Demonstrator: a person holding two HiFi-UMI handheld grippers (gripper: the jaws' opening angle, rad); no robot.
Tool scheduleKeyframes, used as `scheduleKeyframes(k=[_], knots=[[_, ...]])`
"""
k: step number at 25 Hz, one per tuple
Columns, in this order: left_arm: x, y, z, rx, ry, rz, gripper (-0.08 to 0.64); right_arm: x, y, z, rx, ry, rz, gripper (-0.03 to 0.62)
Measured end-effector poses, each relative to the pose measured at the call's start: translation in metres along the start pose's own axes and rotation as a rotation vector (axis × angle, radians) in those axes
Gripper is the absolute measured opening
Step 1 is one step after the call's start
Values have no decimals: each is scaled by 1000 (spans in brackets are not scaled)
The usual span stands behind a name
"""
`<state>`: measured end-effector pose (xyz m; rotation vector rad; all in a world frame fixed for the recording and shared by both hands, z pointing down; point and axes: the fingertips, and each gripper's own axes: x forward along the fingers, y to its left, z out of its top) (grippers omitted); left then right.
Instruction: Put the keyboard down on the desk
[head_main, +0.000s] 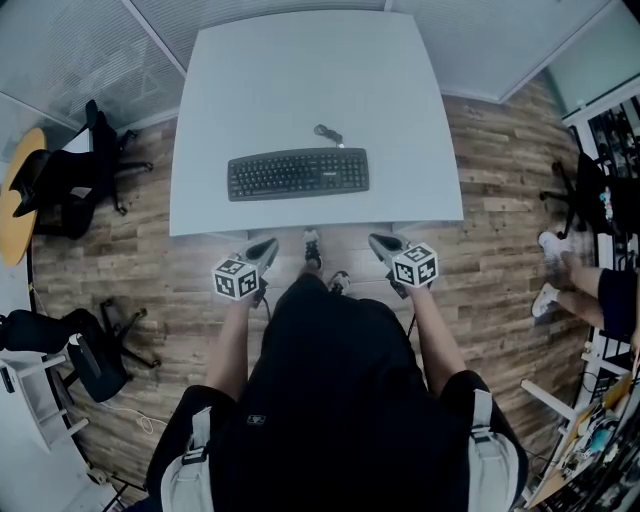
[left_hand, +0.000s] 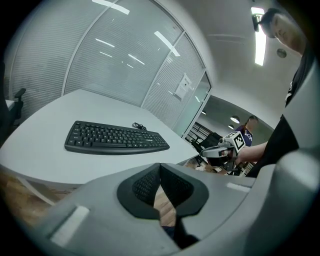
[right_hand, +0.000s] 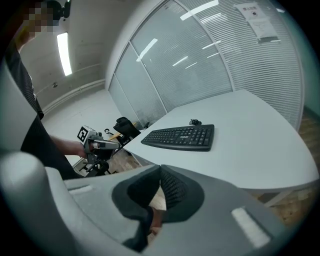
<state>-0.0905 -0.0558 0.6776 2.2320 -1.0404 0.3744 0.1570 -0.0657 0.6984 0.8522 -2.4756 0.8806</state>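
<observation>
The keyboard (head_main: 298, 173) lies flat on the white desk (head_main: 300, 80), in its near half, with the long side along the near edge. Its cable (head_main: 327, 133) is bunched just beyond the far side. So I judge it is already put down.

My left claw (head_main: 266, 246) and my right claw (head_main: 380, 242) are both pressed together with nothing between the jaws. They hang over the floor, near my body, short of the desk edge and apart from the keyboard.

I judge the keyboard to be light, stiff plastic, long and thin. If I must take it again, I would pinch the two short ends, one claw on each, on the frame and not on the keys, which can give way. The smooth casing may slip, and the cable will drag behind.
</observation>
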Motion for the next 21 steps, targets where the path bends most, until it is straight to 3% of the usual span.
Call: scheduleKeyframes(k=[21], knots=[[2,-15,-8,12,11,4,11,-9,0,-8,0,-9,1,3]])
